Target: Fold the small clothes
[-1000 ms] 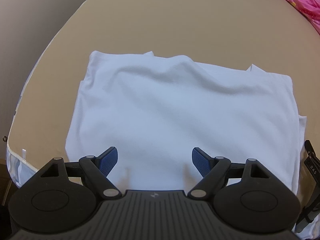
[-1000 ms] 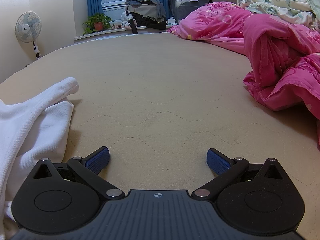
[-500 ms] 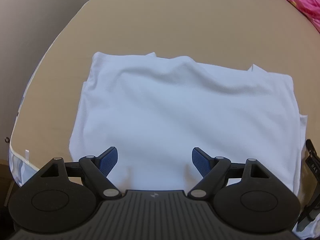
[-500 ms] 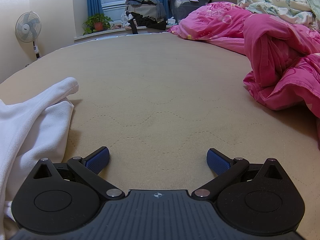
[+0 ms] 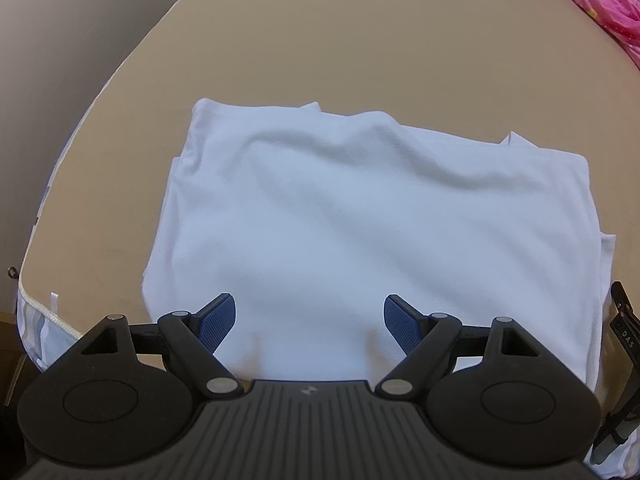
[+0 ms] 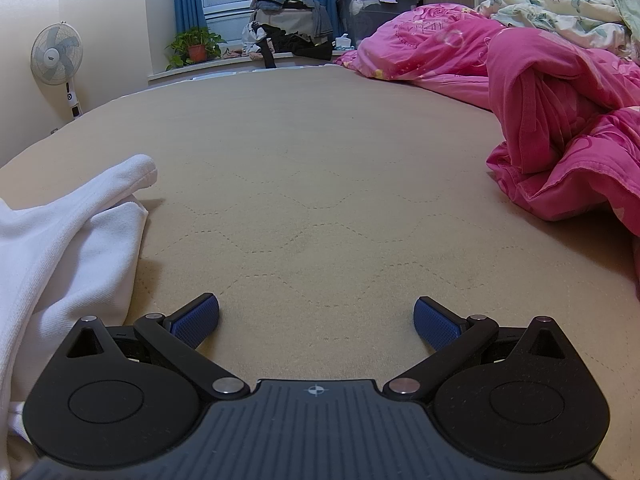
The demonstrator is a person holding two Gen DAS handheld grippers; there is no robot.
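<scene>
The folded white cotton garment [image 5: 360,216] lies flat on the tan quilted mattress [image 6: 340,184], apparently finished; the left gripper [image 5: 310,316] above it and the right gripper [image 6: 316,316] beside it are both released, holding nothing.

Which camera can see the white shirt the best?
The left wrist view: the folded white shirt lies whole on the tan mattress, every edge showing. The right wrist view catches only a bunched part along its left edge.

Pink quilt [image 6: 560,128], fan [image 6: 57,58] — potted plant [image 6: 195,46]
</scene>
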